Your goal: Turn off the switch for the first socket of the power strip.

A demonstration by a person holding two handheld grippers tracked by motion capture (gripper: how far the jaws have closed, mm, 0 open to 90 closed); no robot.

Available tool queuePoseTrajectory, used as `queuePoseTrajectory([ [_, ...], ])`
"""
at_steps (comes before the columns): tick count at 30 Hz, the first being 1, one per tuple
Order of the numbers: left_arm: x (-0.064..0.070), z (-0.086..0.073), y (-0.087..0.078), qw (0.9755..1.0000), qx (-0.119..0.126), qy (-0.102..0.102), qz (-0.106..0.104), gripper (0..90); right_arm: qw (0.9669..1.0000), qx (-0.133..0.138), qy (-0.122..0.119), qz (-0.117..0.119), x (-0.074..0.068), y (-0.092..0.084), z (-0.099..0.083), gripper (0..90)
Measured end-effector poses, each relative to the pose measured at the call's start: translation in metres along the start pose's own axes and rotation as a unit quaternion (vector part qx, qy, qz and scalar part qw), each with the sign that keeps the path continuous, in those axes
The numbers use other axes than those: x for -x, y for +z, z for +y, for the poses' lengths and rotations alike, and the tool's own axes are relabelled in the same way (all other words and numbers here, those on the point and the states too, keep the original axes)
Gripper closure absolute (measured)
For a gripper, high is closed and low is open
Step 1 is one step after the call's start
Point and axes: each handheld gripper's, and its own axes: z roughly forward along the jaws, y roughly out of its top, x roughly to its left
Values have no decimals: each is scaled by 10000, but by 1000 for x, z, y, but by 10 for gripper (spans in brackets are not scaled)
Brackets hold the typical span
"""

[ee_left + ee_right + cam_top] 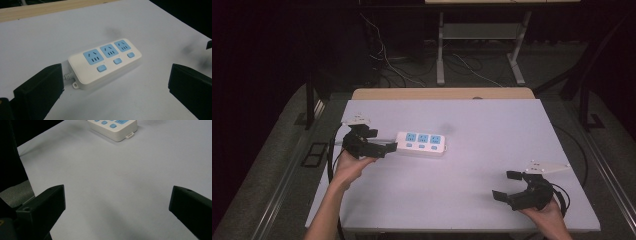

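Observation:
A white power strip [422,143] with three blue sockets and three blue buttons lies flat, left of the middle of the white table [482,120]. My left gripper [381,140] is open just off the strip's left end, jaws pointing at it. In the left gripper view the strip [105,62] lies ahead between the wide-apart jaws of the left gripper [115,78], its cord stub [66,75] facing me. My right gripper [507,185] is open near the table's front right with nothing in it. The right gripper view has the strip's end [113,127] far ahead of the right gripper [116,200].
A wooden strip [442,93] runs along the table's far edge. Behind it stand the legs of a desk frame [440,55] with loose cables [387,60] on the dark floor. Black cables trail from both grippers over the table's front edge.

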Motion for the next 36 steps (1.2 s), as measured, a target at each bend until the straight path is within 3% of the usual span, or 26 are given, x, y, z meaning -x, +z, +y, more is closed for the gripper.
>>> queuePoseTrajectory([
  [15, 18, -32, -12, 9991, 383, 20, -205, 0, 10000, 9, -5, -8, 0, 0, 0, 3],
  [32, 33, -66, -12, 9978, 437, 26, -500, 0, 10000, -10, -11, -17, -1, 1, 0, 3],
  [36, 38, -76, -6, 9979, 323, 29, -564, 0, 10000, -10, -5, -19, -1, 1, 0, 3],
])
